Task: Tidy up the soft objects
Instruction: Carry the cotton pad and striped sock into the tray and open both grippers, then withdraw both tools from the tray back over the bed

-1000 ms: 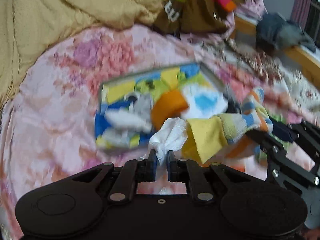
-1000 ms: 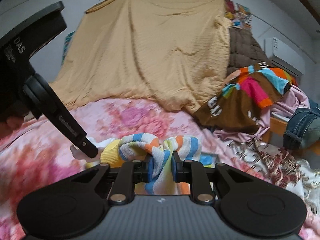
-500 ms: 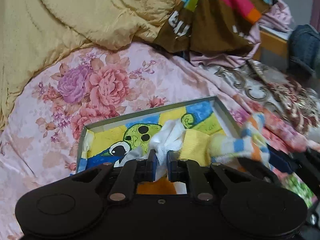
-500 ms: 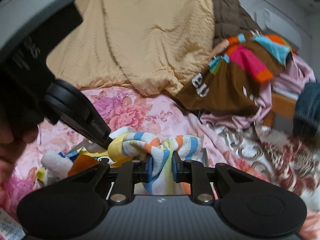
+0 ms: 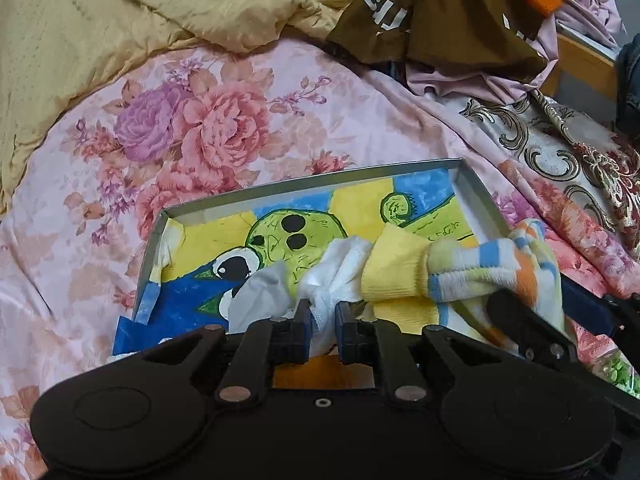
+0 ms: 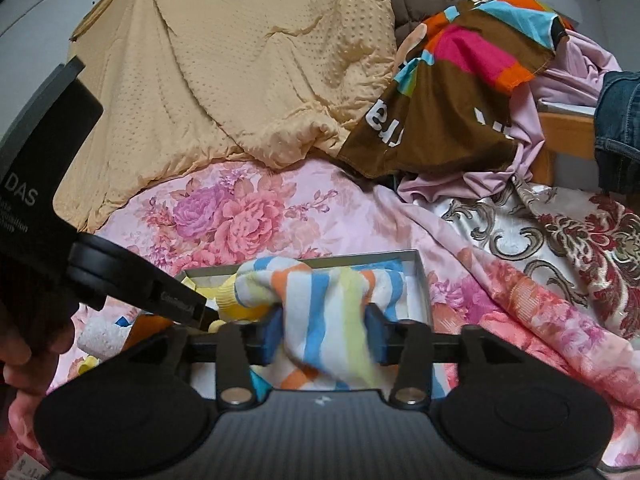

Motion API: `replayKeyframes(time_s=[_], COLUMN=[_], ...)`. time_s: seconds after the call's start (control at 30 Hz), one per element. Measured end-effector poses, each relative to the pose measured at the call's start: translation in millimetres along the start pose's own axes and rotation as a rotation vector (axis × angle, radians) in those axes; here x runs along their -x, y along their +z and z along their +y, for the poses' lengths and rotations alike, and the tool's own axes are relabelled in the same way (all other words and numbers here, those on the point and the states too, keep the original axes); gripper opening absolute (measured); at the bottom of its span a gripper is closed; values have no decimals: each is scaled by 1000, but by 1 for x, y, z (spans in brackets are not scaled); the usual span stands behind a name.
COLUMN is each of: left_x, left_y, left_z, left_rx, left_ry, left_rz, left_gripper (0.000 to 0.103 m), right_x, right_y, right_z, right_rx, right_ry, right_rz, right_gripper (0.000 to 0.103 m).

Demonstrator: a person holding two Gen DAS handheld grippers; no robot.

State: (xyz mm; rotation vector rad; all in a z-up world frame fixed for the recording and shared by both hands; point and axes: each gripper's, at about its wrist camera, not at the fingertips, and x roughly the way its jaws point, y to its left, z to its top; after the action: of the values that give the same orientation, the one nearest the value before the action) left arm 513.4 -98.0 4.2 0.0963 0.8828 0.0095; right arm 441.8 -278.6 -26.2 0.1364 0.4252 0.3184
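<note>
Pinching a white cloth (image 5: 340, 276) low in the frame, the left gripper (image 5: 323, 320) stays nearly pressed together over a cartoon-printed tray (image 5: 312, 186), while the right gripper (image 6: 326, 330) spreads its jaws, a striped sock (image 6: 320, 308) loose between them. Only the right wrist view shows a hand (image 6: 24, 356) at lower left. Beyond lie a floral bedsheet (image 5: 208, 128) and tan quilt (image 6: 240, 60).

Two close wrist views angled down over the bed, both sharing the cartoon-printed tray (image 5: 476, 190) (image 6: 418, 270).
</note>
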Motion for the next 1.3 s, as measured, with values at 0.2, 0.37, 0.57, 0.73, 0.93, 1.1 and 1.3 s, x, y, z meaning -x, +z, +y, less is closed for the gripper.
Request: replayKeyframes(time_s=[0.2, 0.37, 0.57, 0.73, 0.93, 1.1, 1.3], left_x=[5, 12, 29, 50, 75, 96, 127], left_y=[-6, -17, -34, -46, -64, -78, -97], left_z=[0, 4, 9, 14, 16, 22, 31], left_rx=[-13, 19, 40, 82, 94, 96, 108], left_ry=[-36, -40, -14, -22, -32, -46, -20], left_rz=[-14, -40, -133, -208, -273, -298, -357], left_gripper=[23, 36, 53, 66, 81, 92, 98], right_x=[10, 21, 41, 58, 79, 97, 123], right_y=[-7, -14, -17, -14, -13, -12, -13], right_z=[-1, -2, -6, -13, -7, 5, 18], right_rx=[-2, -1, -13, -47, -59, -32, -42], right_ry=[-12, -16, -20, -23, -13, -14, -2], right_rz=[14, 10, -21, -43, -66, -87, -108], right_gripper=[76, 85, 94, 98, 103, 103, 103])
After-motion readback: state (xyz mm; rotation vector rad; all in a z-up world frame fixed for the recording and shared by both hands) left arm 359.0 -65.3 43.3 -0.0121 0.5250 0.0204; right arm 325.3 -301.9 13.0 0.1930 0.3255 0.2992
